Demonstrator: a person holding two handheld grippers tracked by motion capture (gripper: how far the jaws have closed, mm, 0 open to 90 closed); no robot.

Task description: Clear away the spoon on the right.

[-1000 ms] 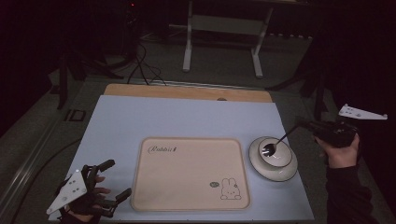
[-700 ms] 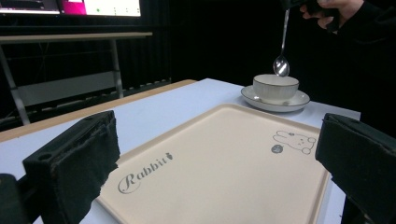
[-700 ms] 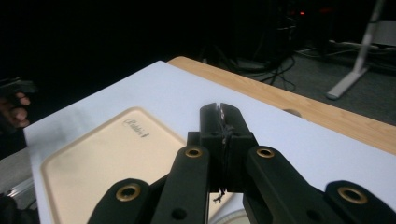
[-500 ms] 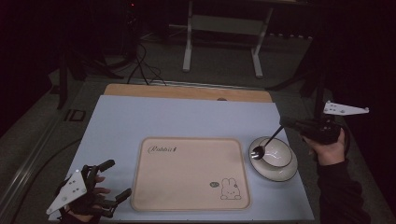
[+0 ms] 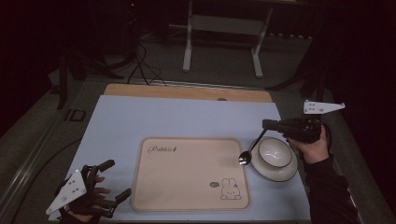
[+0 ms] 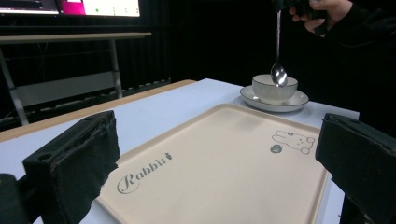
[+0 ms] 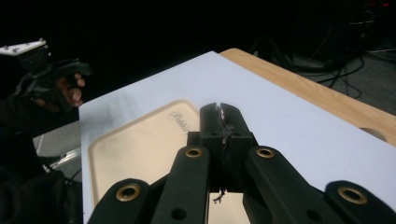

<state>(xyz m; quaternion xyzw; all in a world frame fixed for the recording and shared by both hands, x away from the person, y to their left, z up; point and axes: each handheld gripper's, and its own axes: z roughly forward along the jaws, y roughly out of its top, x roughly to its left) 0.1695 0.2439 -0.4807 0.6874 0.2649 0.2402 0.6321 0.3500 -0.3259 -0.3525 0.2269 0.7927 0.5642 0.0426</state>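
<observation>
My right gripper is shut on the handle of a metal spoon. The spoon slants down to the left, and its bowl hangs over the right edge of the beige rabbit tray, just left of the white bowl on its saucer. In the left gripper view the spoon hangs upright in front of the bowl. In the right gripper view the jaws are pressed together. My left gripper rests at the table's front left corner, open and holding nothing, facing the tray.
A pale blue mat covers the table, with a wooden strip along its far edge. Beyond stand a metal frame and cables on the dark floor.
My right gripper has carried the spoon leftwards. Its bowl has left the white bowl and now hangs at the tray's right edge. The left gripper has not moved.
</observation>
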